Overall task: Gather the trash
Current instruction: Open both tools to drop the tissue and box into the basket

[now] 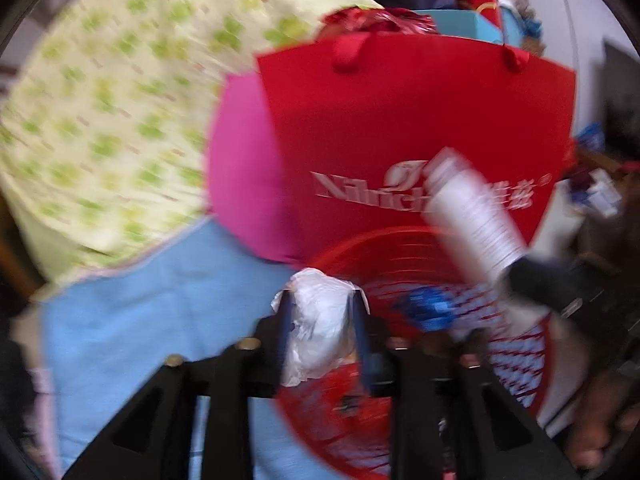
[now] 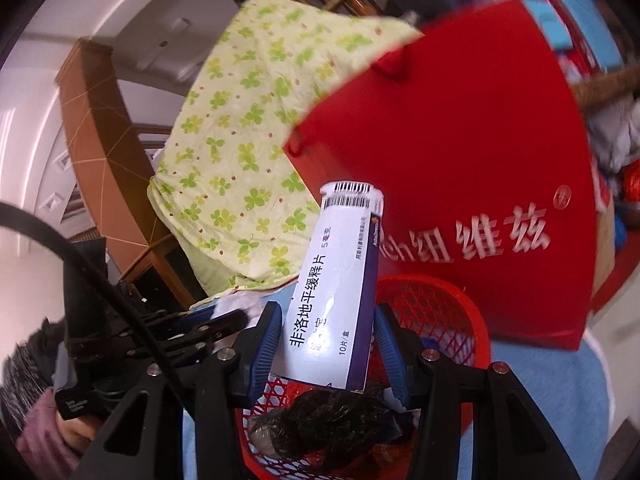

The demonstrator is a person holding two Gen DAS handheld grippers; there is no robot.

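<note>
My left gripper (image 1: pixel 322 320) is shut on a crumpled white plastic wrapper (image 1: pixel 318 328), held over the near rim of a red mesh basket (image 1: pixel 404 248). My right gripper (image 2: pixel 326 344) is shut on a white and purple medicine box (image 2: pixel 336 288), held upright just above the same basket (image 2: pixel 436 304). That box also shows in the left wrist view (image 1: pixel 472 216), with the right gripper's dark body below it. A dark crumpled bag (image 2: pixel 320 420) lies in the basket under the box. A blue wrapper (image 1: pixel 428 306) lies in the basket too.
A large red paper bag (image 1: pixel 416 128) with white lettering stands right behind the basket, also in the right wrist view (image 2: pixel 460 152). A pink item (image 1: pixel 240 168) sits to its left. A green clover-print cloth (image 1: pixel 108 112) lies over a light blue sheet (image 1: pixel 132 308).
</note>
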